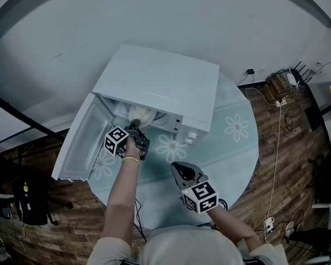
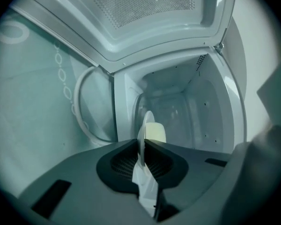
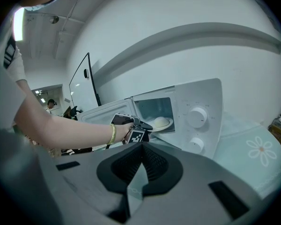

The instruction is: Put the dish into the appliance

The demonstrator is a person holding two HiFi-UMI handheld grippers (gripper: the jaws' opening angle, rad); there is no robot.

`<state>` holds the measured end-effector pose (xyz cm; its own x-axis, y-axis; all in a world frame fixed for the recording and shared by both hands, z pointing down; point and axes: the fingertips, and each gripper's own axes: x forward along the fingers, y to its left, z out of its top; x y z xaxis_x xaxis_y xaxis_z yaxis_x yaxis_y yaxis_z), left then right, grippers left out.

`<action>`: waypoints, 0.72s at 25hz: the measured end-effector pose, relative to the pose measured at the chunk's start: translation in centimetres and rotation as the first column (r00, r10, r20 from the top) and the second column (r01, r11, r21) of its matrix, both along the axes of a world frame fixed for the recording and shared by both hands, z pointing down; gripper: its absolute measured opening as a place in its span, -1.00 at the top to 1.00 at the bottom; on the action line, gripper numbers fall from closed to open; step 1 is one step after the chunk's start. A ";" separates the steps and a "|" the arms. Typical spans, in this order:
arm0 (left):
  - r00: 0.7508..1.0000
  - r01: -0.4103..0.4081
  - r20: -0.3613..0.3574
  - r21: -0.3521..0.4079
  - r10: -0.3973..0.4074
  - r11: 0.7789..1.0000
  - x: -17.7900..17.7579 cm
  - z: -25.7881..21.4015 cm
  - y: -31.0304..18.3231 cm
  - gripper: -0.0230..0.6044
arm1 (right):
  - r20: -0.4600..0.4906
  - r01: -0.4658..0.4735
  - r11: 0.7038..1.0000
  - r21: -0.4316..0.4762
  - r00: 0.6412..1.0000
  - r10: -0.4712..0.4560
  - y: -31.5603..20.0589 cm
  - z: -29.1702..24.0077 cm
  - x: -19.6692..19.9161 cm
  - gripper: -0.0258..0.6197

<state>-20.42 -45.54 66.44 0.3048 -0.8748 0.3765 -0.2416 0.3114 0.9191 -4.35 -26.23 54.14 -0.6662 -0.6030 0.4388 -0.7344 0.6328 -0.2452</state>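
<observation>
Left tongs (image 1: 135, 125), dish (image 1: 142, 115) at open microwave (image 1: 165, 81)

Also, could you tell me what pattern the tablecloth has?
The tablecloth is pale teal with white daisy-like flowers, best seen in the head view.

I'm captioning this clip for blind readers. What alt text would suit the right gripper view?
The left gripper, on an outstretched arm, holds a dish of pale food at the mouth of the open white microwave. The right gripper fills the foreground, jaws shut and empty.
</observation>
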 end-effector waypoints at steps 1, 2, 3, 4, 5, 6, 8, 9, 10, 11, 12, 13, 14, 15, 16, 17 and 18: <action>1.000 -0.004 0.006 -0.006 0.004 1.000 0.0 0.0 -0.2 0.78 | 0.002 0.001 1.000 -0.001 1.000 -0.001 0.0 0.0 -0.1 0.91; 1.000 -0.007 0.012 -0.012 0.008 1.000 0.1 0.0 -0.4 0.78 | 0.003 0.002 1.000 -0.001 1.000 -0.002 0.0 0.0 -0.1 0.91; 1.000 -0.010 0.018 -0.017 0.011 1.000 0.1 0.0 -0.5 0.78 | 0.004 0.002 1.000 -0.002 1.000 -0.002 -0.1 0.0 -0.2 0.91; 1.000 -0.013 0.023 -0.022 0.013 1.000 0.1 0.1 -0.6 0.78 | 0.005 0.002 1.000 -0.002 1.000 -0.002 0.0 0.0 -0.2 0.91; 0.999 -0.015 0.028 -0.027 0.015 1.000 0.2 0.1 -0.7 0.78 | 0.005 0.002 1.000 -0.002 1.000 -0.002 0.0 0.0 -0.2 0.91; 0.999 -0.017 0.034 -0.032 0.018 0.999 0.2 0.2 -0.8 0.78 | 0.006 0.000 1.000 -0.002 1.000 0.000 -0.1 0.0 -0.1 0.91; 0.998 -0.021 0.050 -0.039 0.023 0.999 0.2 0.2 -0.9 0.78 | 0.006 -0.002 1.000 -0.001 1.000 0.002 -0.1 0.0 -0.1 0.91; 0.998 -0.021 0.061 -0.041 0.024 0.999 0.1 0.2 -1.0 0.78 | 0.006 -0.003 1.000 -0.001 1.000 0.003 -0.2 0.0 -0.1 0.91; 0.997 -0.020 0.070 -0.043 0.023 0.999 0.0 0.2 -1.0 0.78 | 0.006 -0.004 1.000 -0.001 1.000 0.004 -0.2 0.0 -0.1 0.91; 0.997 -0.018 0.077 -0.044 0.022 0.999 -0.1 0.2 -1.1 0.78 | 0.006 -0.005 1.000 -0.001 1.000 0.005 -0.2 0.0 -0.1 0.91; 0.997 -0.017 0.081 -0.045 0.020 0.999 -0.2 0.2 -1.1 0.78 | 0.006 -0.005 1.000 -0.001 1.000 0.005 -0.2 0.0 -0.1 0.91; 0.996 -0.016 0.084 -0.045 0.020 0.999 -0.3 0.1 -1.2 0.78 | 0.006 -0.004 1.000 -0.001 1.000 0.004 -0.2 0.1 -0.1 0.91; 0.996 -0.018 0.088 -0.043 0.022 0.999 -0.4 0.1 -1.3 0.78 | 0.006 -0.003 1.000 -0.002 1.000 0.003 -0.1 0.1 -0.1 0.91; 0.995 -0.022 0.092 -0.036 0.025 0.999 -0.4 0.0 -1.3 0.78 | 0.007 -0.002 1.000 -0.002 1.000 0.002 -0.1 0.1 -0.2 0.91; 0.995 -0.027 0.094 -0.024 0.029 0.999 -0.5 -0.2 -1.4 0.78 | 0.008 0.000 1.000 -0.002 1.000 0.000 -0.1 0.1 -0.3 0.91; 0.995 -0.031 0.094 -0.010 0.032 0.999 -0.4 -0.4 -1.5 0.75 | 0.008 0.002 1.000 -0.002 1.000 -0.002 -0.1 0.1 -0.3 0.91; 0.995 -0.034 0.095 0.006 0.034 0.999 -0.4 -0.7 -1.6 0.68 | 0.008 0.003 1.000 -0.002 1.000 -0.003 0.0 0.1 -0.4 0.91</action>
